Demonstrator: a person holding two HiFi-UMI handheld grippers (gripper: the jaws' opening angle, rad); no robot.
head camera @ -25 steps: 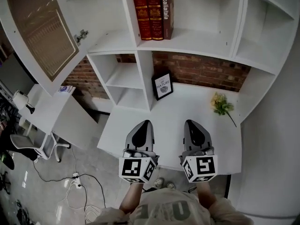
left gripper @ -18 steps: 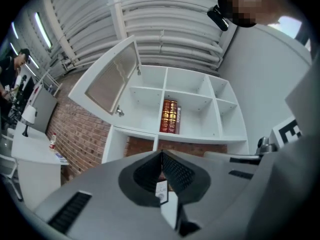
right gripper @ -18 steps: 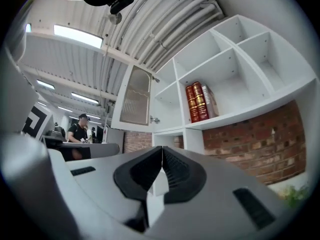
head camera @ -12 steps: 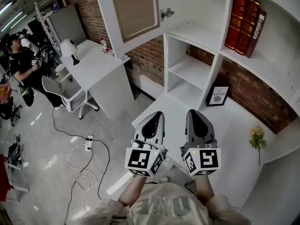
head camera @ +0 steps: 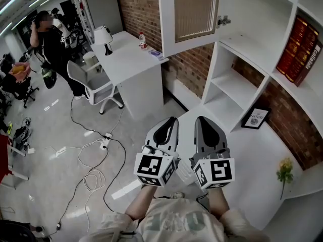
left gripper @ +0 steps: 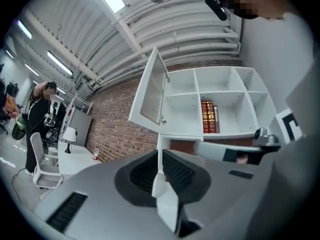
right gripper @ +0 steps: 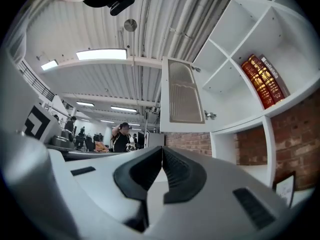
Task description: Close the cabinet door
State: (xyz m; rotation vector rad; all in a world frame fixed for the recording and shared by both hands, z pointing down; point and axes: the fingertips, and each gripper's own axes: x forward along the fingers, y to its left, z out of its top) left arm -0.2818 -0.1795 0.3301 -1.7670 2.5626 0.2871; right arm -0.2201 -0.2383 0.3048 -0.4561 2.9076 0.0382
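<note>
The cabinet door [head camera: 194,11] stands swung wide open at the top of the white shelf unit [head camera: 242,79] (hinged on its right edge); well below it, the left gripper [head camera: 170,122] and right gripper [head camera: 201,121] hang side by side; both have jaws pressed together, holding nothing.

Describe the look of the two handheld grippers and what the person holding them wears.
The left gripper and right gripper are light grey tapering shells, each with a black oval inset on top and black ribbed pads. At each rear sits a white cube bearing black square markers. The person wears a pale top with lettering.
</note>
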